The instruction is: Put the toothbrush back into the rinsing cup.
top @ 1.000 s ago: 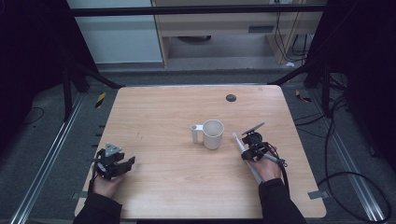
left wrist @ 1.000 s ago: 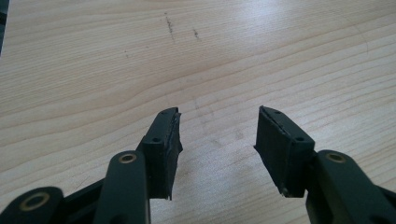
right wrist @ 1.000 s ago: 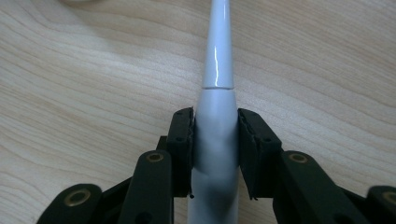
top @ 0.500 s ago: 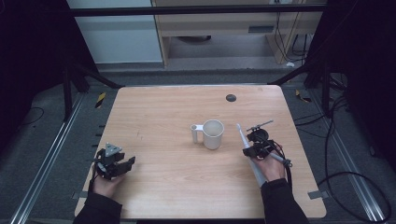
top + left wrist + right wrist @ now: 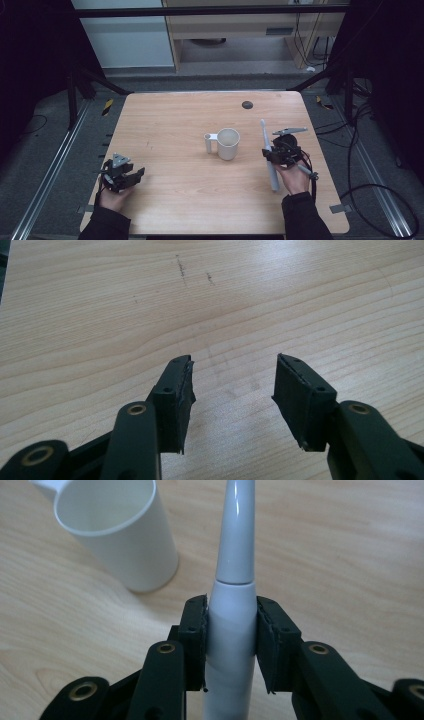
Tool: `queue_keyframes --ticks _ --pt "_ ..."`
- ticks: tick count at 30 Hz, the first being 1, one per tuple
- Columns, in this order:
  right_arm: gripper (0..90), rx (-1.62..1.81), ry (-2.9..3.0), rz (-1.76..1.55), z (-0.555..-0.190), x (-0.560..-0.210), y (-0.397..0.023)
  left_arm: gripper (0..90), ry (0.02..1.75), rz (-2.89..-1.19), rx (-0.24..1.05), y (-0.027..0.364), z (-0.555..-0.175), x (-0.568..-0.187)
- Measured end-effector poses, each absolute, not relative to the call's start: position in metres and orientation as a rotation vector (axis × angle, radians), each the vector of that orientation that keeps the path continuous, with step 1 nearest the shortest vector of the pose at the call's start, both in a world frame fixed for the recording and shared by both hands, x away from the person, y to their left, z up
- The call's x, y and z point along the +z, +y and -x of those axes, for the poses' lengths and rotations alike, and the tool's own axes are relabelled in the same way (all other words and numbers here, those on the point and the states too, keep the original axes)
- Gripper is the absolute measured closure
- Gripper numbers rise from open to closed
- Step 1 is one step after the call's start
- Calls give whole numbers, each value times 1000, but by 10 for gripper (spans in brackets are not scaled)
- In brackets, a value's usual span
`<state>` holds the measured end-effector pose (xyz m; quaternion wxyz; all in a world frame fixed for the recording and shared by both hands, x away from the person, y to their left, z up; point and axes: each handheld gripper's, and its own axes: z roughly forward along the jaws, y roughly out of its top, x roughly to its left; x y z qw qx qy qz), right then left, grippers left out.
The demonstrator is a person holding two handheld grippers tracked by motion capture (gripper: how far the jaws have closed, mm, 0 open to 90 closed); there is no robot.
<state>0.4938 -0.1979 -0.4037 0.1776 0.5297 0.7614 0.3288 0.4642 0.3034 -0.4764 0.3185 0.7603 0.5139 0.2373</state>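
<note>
**Toothbrush held in right tongs beside the cup**

Toothbrush (image 5: 234,580), white and electric, sits clamped at its thick handle between both pads of the right tongs (image 5: 274,151), its slim neck pointing away from the person. In the high view it hangs above the worktop (image 5: 170,125), just right of the white cup (image 5: 227,143), which stands upright with its handle to the left. The left tongs (image 5: 232,387) rest near the worktop's front left corner, jaws parted with nothing between them.

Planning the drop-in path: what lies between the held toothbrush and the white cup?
Bare wood: in the high view, nothing lies between the toothbrush in the right gripper and the cup.
</note>
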Motion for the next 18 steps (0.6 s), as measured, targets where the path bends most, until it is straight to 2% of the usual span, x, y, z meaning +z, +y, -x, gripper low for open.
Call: queue_keyframes --ticks 18 --pt "679 1250 1851 -1345 -482 -389 -206 486 1351 -2001 627 303 -464 -476"
